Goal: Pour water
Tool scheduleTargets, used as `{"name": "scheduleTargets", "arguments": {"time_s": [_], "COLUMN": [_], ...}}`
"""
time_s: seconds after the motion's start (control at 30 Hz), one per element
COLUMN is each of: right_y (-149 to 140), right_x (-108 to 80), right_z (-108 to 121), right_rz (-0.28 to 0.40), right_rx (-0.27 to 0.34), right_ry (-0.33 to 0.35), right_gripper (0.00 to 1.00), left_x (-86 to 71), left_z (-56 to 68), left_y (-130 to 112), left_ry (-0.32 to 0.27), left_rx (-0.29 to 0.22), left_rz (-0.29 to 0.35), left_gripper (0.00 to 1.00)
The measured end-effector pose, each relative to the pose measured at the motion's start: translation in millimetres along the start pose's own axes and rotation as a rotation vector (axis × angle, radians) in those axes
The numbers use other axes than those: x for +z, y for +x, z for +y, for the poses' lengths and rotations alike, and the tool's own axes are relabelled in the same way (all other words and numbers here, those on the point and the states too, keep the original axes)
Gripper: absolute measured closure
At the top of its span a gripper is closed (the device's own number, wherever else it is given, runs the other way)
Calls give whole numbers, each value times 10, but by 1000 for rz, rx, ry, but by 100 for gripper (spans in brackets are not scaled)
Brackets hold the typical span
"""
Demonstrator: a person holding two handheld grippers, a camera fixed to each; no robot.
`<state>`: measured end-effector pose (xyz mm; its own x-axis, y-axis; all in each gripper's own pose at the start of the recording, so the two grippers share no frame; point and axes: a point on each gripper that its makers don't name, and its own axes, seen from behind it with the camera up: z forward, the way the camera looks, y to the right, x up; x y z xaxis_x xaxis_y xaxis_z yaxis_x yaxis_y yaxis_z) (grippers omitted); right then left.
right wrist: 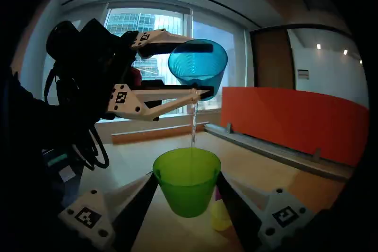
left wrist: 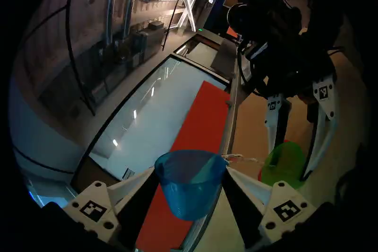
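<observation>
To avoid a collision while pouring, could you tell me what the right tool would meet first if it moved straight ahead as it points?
First the water stream, then probably the left tool gripping the tilted blue cup, just above the green cup in the right tool; depth is unclear.

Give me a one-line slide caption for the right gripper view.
Left tool tips a blue cup, streaming water into the green cup held by the right tool.
</observation>
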<state>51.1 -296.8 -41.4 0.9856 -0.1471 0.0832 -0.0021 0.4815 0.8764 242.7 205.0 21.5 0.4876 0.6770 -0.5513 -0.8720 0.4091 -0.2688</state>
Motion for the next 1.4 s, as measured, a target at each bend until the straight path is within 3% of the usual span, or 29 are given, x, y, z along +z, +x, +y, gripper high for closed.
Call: {"name": "scheduleTargets", "arguments": {"time_s": [1.4], "right_y": [43], "right_x": [5], "right_z": [4], "right_rz": [3], "right_rx": [-14], "right_ry": [-5], "right_gripper": [10], "left_x": [-39], "left_z": [-79], "left_y": [89], "left_ry": [19], "left_rx": [159], "left_rz": [9], "left_gripper": [14]}}
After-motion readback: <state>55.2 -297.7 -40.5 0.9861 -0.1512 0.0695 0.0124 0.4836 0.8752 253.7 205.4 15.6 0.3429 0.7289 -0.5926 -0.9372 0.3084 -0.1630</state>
